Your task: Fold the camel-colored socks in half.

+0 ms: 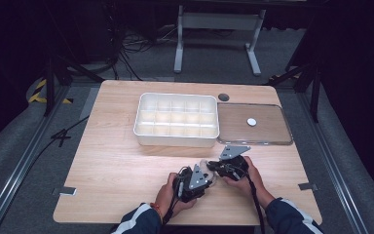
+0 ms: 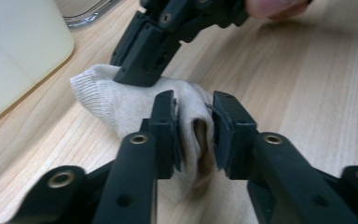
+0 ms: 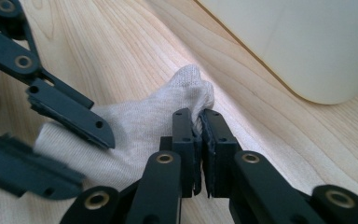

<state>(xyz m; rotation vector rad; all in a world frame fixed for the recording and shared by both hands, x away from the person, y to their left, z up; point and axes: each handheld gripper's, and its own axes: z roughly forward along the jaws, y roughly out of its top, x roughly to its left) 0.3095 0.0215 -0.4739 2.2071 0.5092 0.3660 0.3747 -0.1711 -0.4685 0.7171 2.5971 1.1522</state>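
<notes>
A pale beige sock [image 2: 107,95] lies crumpled on the wooden table [image 1: 117,161], near its front edge and just in front of the white box. My left gripper [image 2: 193,126] is shut on a bunched fold of the sock [image 3: 140,121]. From the opposite side, my right gripper [image 3: 199,123] pinches the sock's ribbed edge, its jaws almost together. In the high view both hands meet over the sock [image 1: 209,167], the left gripper [image 1: 205,173] tip to tip with the right gripper [image 1: 213,166]. The right gripper's fingers [image 2: 142,70] rest on the sock's far end.
A white box [image 1: 175,139] divided into several compartments stands mid-table behind the grippers. To its right lies a clear flat lid [image 1: 272,131] with a small white disc [image 1: 252,122] on it. A dark round grommet [image 1: 223,97] sits near the back edge.
</notes>
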